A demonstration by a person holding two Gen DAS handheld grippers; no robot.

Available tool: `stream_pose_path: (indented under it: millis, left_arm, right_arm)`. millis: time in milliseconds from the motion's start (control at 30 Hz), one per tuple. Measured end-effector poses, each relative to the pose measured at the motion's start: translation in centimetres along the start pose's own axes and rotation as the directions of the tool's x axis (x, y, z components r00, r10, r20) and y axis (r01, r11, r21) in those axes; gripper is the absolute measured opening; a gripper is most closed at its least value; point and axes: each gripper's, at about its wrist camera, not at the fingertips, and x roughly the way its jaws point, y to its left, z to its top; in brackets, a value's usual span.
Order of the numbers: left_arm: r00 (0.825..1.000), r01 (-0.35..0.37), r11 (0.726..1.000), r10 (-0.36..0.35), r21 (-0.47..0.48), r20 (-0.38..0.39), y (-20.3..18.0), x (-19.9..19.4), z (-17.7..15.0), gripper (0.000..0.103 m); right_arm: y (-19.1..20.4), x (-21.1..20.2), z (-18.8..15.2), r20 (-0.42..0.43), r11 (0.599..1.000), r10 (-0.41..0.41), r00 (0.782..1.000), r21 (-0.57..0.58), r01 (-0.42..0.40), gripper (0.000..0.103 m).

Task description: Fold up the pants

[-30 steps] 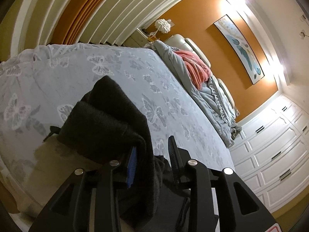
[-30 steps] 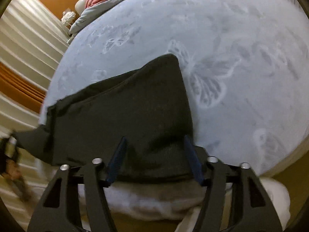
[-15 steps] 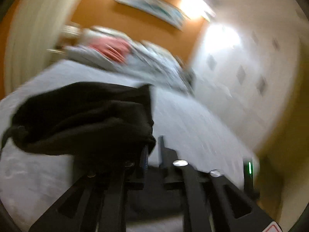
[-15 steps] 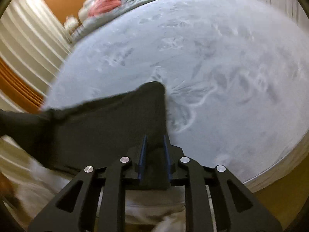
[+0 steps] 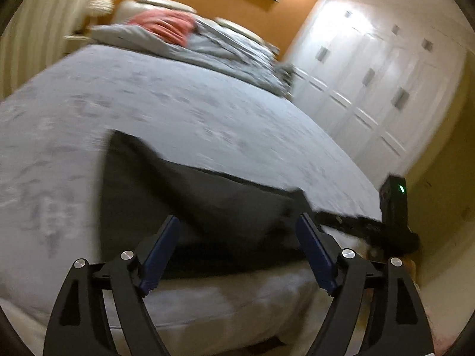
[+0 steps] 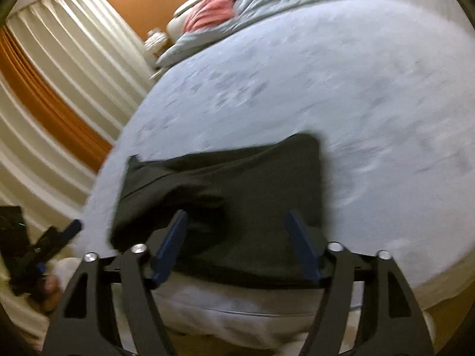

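Lying flat on the bed (image 5: 207,112), the dark pants (image 5: 213,207) sit folded at its near edge, with the grey butterfly-print sheet spreading away beyond them toward the heaped grey bedding (image 5: 213,47) and the pink cloth (image 5: 166,25) at the far end. Your left gripper (image 5: 239,247) hangs just above the near hem of the pants; its jaws are opening, stand wide, and hold nothing, the blue pads clear of the fabric on either side. Your right gripper (image 6: 237,247) is likewise over the near edge of the pants (image 6: 237,195), its jaws opening wide with the cloth below and between them but not pinched. From the right wrist view, your left gripper shows at the pants' left side, off the bed edge, with your hand (image 6: 50,292) around its handle. White cupboards (image 5: 371,89) stand beyond the bed's right side, curtains (image 6: 59,74) beyond its left.
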Motion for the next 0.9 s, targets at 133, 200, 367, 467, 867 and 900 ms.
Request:
stream_pose_path:
  millis: [133, 200, 367, 467, 867, 900]
  left_arm:
    - [0.992, -0.004, 0.990, 0.022, -0.144, 0.121, 4.0, -2.2, 0.7, 0.079]
    - [0.989, -0.036, 0.979, 0.064, -0.199, 0.133, 5.6, -2.3, 0.7, 0.080]
    - [0.992, -0.021, 0.968, 0.052, -0.252, 0.116, 6.9, -1.9, 1.0, 0.080]
    - [0.992, -0.025, 0.968, 0.055, -0.249, 0.114, 6.9, -2.0, 1.0, 0.080]
    - [0.993, -0.100, 0.972, 0.112, -0.211, 0.045, 5.9, -0.1, 0.4, 0.080]
    - [0.993, -0.100, 0.974, 0.110, -0.203, 0.040, 5.8, 0.2, 0.3, 0.080]
  right_arm:
    - [3.5, 2.6, -0.8, -0.049, 0.997, 0.012, 0.999, -0.077, -0.016, 0.073]
    - [5.2, 3.9, -0.9, -0.073, 0.992, 0.009, 0.997, -0.124, -0.018, 0.080]
    - [6.8, 6.0, 2.1, -0.072, 0.990, 0.049, 0.996, -0.130, -0.058, 0.027]
    - [6.7, 4.3, 6.1, 0.035, 0.993, 0.016, 0.999, -0.114, -0.012, 0.012]
    - [4.3, 2.8, 2.8, 0.103, 0.962, -0.181, 0.978, -0.190, 0.198, 0.085]
    - [4.5, 3.4, 3.0, 0.099, 0.953, -0.197, 0.975, -0.216, 0.214, 0.085]
